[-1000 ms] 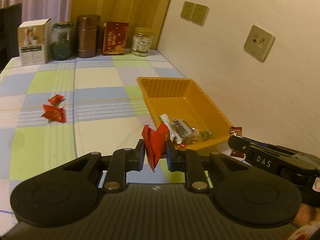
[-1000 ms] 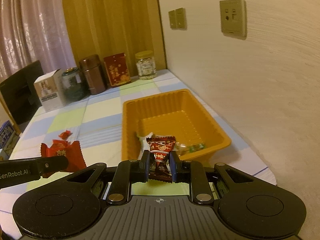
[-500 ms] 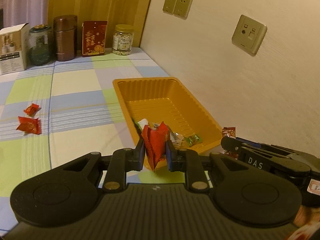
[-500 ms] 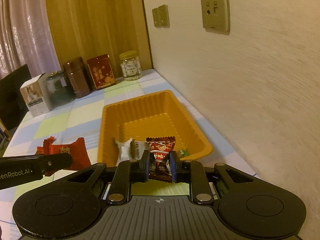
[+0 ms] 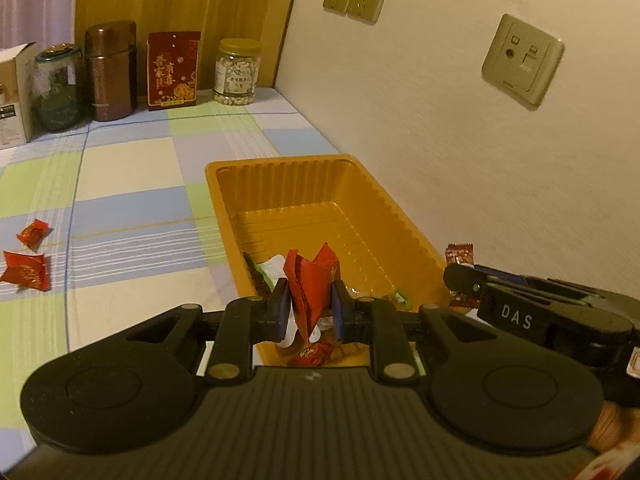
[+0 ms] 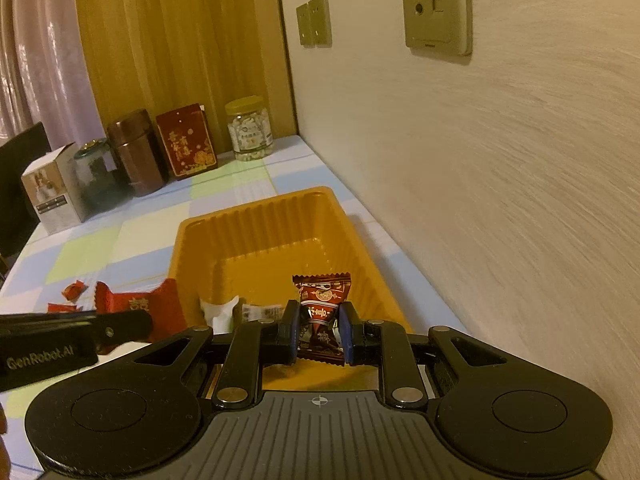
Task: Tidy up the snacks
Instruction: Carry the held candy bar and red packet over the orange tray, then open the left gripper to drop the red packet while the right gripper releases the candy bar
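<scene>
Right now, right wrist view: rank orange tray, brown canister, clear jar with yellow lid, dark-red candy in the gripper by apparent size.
1. orange tray, largest by far
2. brown canister
3. clear jar with yellow lid and dark-red candy: look alike; the candy is much nearer the camera, so unranked.

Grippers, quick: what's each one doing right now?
Left gripper: closed on a red snack packet.
Right gripper: closed on a dark red candy.
</scene>
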Demonstrator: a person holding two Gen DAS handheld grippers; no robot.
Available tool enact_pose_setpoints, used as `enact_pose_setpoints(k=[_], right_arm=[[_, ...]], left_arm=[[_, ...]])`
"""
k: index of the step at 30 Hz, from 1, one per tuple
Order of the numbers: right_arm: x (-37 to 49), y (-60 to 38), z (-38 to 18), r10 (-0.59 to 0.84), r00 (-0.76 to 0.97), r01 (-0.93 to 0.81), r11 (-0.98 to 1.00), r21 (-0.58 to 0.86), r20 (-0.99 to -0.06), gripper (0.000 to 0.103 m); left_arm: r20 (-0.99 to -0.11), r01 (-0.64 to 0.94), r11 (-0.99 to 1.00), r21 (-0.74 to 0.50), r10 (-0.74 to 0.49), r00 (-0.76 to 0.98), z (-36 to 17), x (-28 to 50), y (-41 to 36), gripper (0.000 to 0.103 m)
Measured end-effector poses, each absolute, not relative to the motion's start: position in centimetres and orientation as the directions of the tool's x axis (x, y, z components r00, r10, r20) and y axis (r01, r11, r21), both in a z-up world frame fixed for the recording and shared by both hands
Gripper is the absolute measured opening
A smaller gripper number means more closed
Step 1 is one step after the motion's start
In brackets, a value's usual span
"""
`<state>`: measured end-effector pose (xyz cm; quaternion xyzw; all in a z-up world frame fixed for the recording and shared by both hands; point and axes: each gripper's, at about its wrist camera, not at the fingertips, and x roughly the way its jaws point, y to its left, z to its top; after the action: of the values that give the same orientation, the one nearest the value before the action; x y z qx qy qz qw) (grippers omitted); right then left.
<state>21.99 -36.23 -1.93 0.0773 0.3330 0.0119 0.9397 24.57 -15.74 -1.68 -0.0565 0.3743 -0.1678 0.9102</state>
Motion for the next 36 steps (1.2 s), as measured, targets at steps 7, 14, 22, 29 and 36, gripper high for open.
enact_pose_setpoints(k=[7, 14, 22, 29, 36], right_arm=[[23.6, -36.5, -2.6, 0.072, 0.773, 0.034, 0.987, 0.154, -0.63, 0.021], [24.1, -36.5, -3.3, 0.075, 0.761, 0.034, 0.987, 0.155, -0.644, 0.021], [24.3, -36.3, -3.6, 0.097, 0.754, 0.017, 0.986, 0.167, -0.649, 0.021], [24.9, -36.3, -3.5, 0.129, 0.752, 0.011, 0.978, 0.207, -0.646, 0.021], [26.0, -37.0, -3.8, 0.164, 0.747, 0.015, 0.965, 0.263, -0.644, 0.021]], left_arm=[[-0.653, 0.293, 0.926, -0.238, -0.376, 0.658, -2.8, 26.1, -16.9, 0.02], [-0.652, 0.28, 0.933, -0.227, -0.359, 0.668, -3.3, 26.5, -16.3, 0.039], [-0.661, 0.186, 0.952, -0.243, -0.303, 0.687, -3.5, 25.2, -12.5, 0.039], [-0.661, 0.139, 0.959, -0.248, -0.272, 0.699, -3.5, 24.1, -10.8, 0.041], [-0.664, 0.101, 0.959, -0.264, -0.256, 0.702, -3.8, 23.9, -9.7, 0.045]])
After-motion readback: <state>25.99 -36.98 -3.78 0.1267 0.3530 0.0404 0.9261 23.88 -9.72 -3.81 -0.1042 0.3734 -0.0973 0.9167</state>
